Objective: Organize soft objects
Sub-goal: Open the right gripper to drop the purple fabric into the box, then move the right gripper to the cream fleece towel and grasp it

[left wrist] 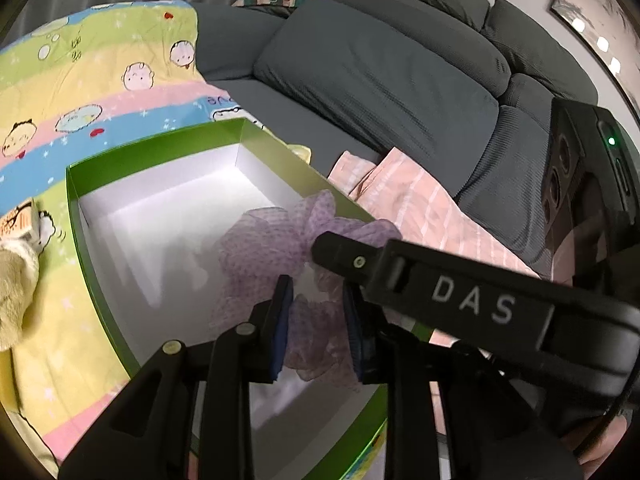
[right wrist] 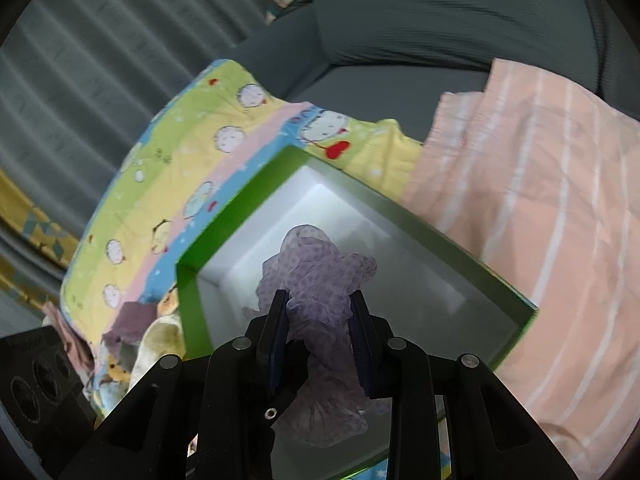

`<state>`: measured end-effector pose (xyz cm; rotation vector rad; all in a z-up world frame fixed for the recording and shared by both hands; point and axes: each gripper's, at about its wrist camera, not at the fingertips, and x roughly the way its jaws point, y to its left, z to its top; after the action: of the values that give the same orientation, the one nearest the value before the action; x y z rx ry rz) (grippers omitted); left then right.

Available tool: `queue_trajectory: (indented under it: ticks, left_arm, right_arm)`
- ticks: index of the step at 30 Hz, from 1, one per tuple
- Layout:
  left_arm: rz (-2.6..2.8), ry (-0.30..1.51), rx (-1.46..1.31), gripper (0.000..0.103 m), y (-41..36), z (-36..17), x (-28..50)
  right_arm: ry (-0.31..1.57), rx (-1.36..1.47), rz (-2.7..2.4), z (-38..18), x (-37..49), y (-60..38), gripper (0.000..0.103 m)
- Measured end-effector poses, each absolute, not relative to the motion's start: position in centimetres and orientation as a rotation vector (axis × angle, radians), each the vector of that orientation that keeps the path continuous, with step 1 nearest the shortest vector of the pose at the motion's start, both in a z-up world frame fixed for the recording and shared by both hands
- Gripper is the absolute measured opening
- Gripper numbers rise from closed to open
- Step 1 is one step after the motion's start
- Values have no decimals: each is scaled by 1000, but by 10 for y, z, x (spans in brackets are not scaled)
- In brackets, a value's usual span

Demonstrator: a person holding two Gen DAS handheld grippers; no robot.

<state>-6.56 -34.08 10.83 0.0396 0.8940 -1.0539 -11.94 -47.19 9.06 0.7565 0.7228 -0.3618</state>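
A crumpled purple dotted cloth (left wrist: 260,240) hangs over the white inside of an open green box (left wrist: 160,140). My left gripper (left wrist: 316,282) is shut on the cloth's lower folds, which fill the gap between its blue pads. One finger (left wrist: 400,276) of my right gripper reaches in from the right, with its tip against the same cloth. In the right wrist view, my right gripper (right wrist: 319,295) is shut on the bunched purple cloth (right wrist: 316,256), above the green box (right wrist: 224,216). The black body of the left gripper (right wrist: 32,392) shows at the lower left.
The box rests on a cartoon-print quilt (left wrist: 100,80) spread over a grey sofa (left wrist: 380,60). A peach striped fabric (left wrist: 420,208) lies against the box's right side. A cream plush toy (left wrist: 12,288) sits on the quilt to the left of the box.
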Motion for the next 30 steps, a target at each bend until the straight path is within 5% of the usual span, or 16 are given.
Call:
queue_trajectory:
  ticks: [3, 6, 12, 19, 30]
  left_arm:
    - [-1037, 890, 38, 53, -335, 109, -68]
    - [-1023, 871, 27, 68, -323, 112, -70]
    - [-985, 853, -32, 79, -285, 122, -68]
    - [-812, 807, -64, 91, -213, 128, -64]
    - [-451, 814, -168, 93, -72, 96, -52]
  right_arm:
    - [729, 740, -410, 90, -121, -474, 34]
    - [736, 716, -463, 90, -122, -475, 59]
    - [693, 705, -450, 97, -125, -468, 82]
    - [652, 575, -451, 113, -117, -438, 82]
    - [621, 368, -297, 129, -94, -362, 92]
